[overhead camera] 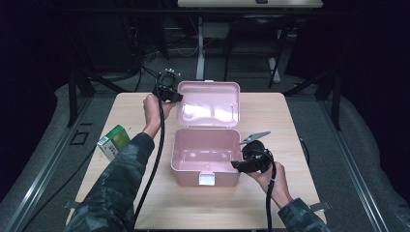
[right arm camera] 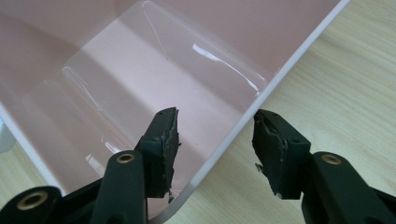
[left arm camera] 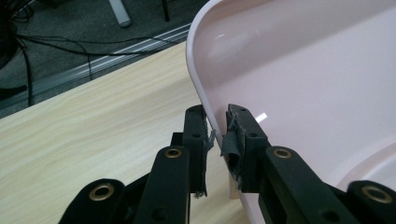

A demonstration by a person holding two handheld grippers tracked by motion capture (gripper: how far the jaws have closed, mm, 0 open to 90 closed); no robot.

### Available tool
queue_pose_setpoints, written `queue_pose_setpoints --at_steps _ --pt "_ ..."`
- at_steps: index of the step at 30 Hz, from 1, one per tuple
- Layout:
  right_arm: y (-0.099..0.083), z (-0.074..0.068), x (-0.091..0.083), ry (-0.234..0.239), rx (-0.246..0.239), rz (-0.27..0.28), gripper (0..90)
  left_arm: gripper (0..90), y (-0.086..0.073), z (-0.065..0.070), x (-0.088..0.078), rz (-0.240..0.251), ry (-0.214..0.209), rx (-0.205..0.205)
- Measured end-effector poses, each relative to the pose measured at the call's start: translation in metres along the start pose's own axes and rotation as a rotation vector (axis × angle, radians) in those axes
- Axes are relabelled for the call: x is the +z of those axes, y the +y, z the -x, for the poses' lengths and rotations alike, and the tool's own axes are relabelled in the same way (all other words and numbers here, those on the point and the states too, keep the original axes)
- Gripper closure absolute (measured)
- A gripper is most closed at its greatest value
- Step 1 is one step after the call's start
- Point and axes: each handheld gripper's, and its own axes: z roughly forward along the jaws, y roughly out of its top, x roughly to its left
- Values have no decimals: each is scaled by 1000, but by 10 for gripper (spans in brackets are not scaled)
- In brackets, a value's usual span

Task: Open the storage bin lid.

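Two tongs work the pink box (overhead camera: 205,157) at mid-desk: left tongs (left arm camera: 217,137) pinch its raised lid (left arm camera: 299,88) at ten o'clock, right tongs (right arm camera: 215,149) straddle its wall ungripped, so steady the base first.

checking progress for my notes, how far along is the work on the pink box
Done: the pink box stands open, its lid swung back upright, the inside bare. In hand: the left gripper is shut on the lid's edge, while the right gripper straddles the box's right wall with its jaws apart. Left: the green carton lies on the table beside the box, probably to go in.
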Motion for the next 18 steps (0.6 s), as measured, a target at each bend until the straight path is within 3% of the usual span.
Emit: queue_pose_setpoints --at_steps 10,14,18 --pt "0 1 1 1 -4 -2 498 791 -5 1 22 -59 34 -1" --pt "-1 0 1 2 -3 -3 498 792 -10 -2 33 -79 12 -41" --pt "-1 0 1 2 -1 -1 498 790 -13 -3 40 -104 7 -53"
